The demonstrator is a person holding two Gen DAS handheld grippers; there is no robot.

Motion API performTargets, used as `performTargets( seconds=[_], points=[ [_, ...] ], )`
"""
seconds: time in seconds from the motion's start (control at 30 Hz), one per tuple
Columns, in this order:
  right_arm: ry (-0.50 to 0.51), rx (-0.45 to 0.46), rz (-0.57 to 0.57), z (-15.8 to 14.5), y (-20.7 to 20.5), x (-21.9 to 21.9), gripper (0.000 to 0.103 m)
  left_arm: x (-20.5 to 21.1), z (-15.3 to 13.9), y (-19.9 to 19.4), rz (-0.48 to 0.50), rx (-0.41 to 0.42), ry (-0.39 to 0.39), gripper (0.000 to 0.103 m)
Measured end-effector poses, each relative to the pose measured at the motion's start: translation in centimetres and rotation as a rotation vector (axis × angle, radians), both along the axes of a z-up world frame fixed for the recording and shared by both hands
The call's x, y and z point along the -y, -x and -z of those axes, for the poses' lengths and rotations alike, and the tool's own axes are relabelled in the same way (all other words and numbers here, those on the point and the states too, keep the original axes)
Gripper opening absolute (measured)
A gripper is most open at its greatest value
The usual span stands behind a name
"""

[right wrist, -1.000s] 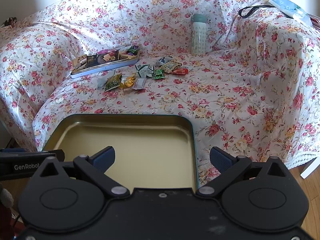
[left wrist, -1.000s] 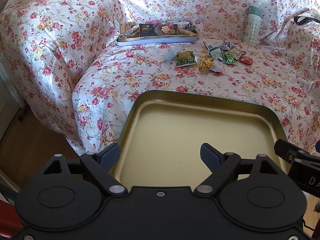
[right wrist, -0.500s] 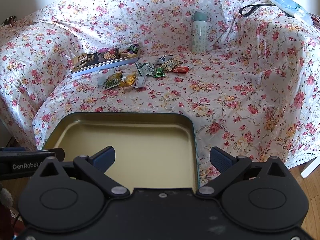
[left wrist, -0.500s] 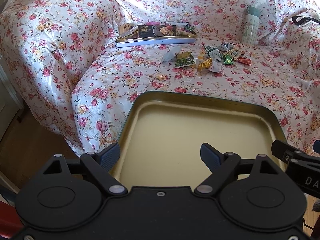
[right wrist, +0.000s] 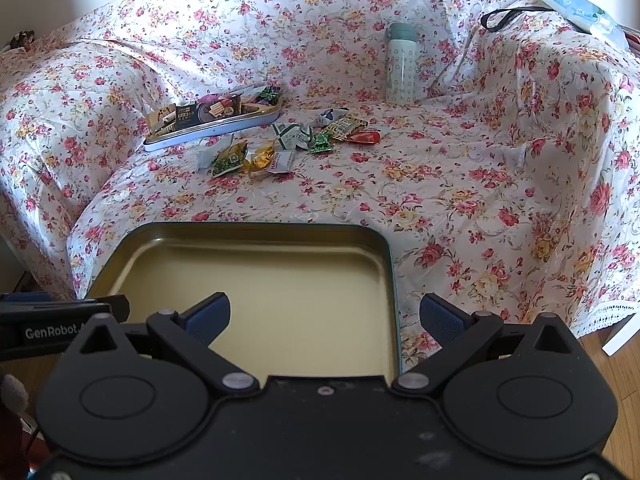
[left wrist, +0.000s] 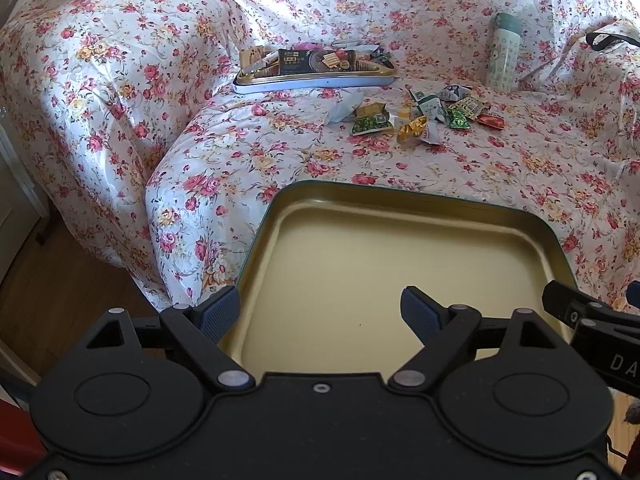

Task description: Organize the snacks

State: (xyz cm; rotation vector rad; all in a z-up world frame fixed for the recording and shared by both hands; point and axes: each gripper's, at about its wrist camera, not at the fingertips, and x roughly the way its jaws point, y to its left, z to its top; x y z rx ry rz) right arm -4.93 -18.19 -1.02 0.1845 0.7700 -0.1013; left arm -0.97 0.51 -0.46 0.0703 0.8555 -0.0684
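A sofa (left wrist: 500,184) draped in a floral cover (right wrist: 480,184) fills both views. At its near edge a shallow gold-lined tin tray (left wrist: 400,216) with a dark rim is seen, nothing lying in it. Over the tray's near part the left gripper (left wrist: 320,312) is held with its jaws spread wide and nothing between them; its left pad sits over the tray's left rim. The right gripper (right wrist: 324,316) is likewise spread and unloaded, its fingers straddling the tray's right rim, with the right pad out over the cover. Far back on the seat, to the left, a second flat tin (right wrist: 212,128) holding packaged snacks is set. Just beside it, to the right and nearer, loose snack packets (right wrist: 280,148) in green, gold, white and red are scattered on the cover. Well apart, further right against the backrest, a pale green bottle (right wrist: 401,68) stands upright. A black strap (right wrist: 512,14) is draped over the right armrest.
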Motion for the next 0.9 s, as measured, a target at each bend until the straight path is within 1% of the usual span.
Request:
performTargets(
  seconds=[0.9],
  points=[
    [0.001,-0.005,-0.006,0.03,-0.03,0.03,0.103,-0.29,0.25,-0.05,-0.006,-0.011,-0.001,0.087]
  ],
)
